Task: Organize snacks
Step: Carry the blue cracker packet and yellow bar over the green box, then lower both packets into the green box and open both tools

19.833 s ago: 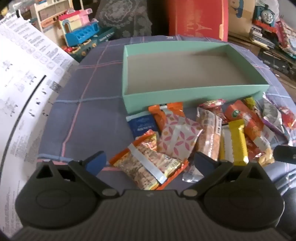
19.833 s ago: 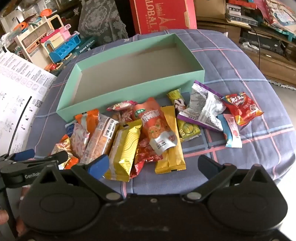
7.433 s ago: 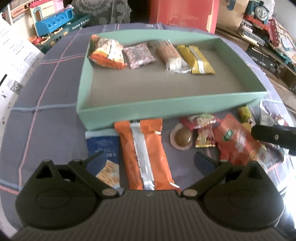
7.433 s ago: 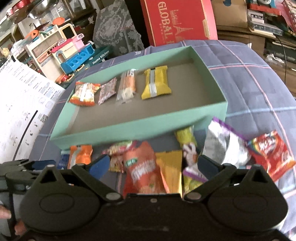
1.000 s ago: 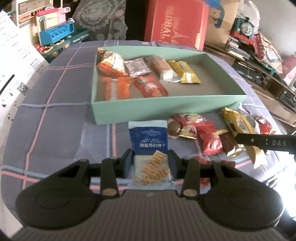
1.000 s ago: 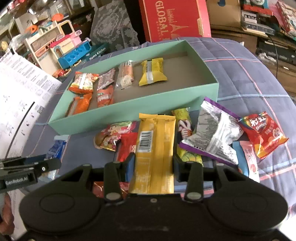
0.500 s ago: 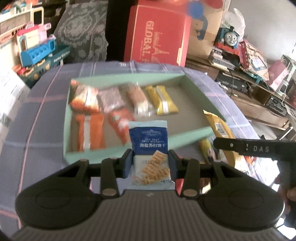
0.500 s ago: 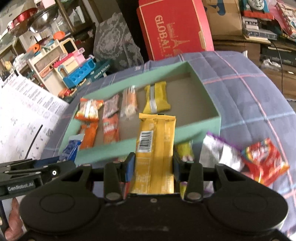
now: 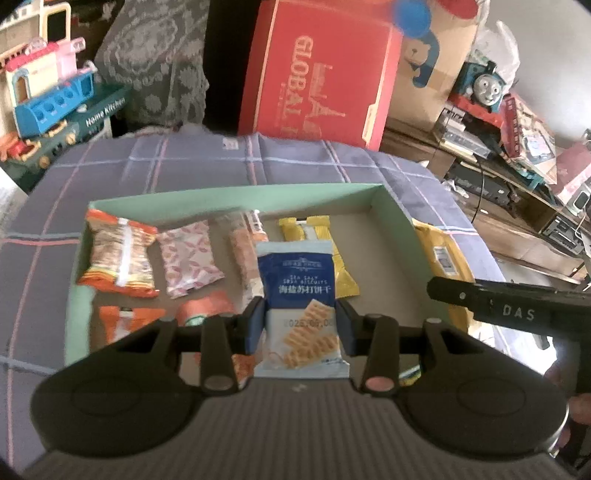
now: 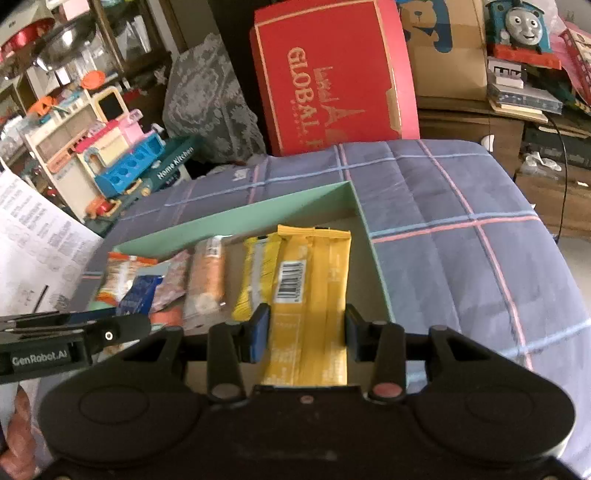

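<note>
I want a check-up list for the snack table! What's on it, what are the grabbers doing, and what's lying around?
Surface: purple plaid cloth, bare on the right side.
Job's things: green box holds an orange crisp bag, a pink patterned pack, a clear-wrapped stick, a yellow bar and two orange packs in the near row.
Grippers: left gripper is shut on a blue cracker pack; right gripper is shut on a yellow wafer pack. Both are over the box.
Clutter: printed paper sheet at the left.
Cables: black cable by the shelves.
Surroundings: red carton, toy kitchen, toy train.
</note>
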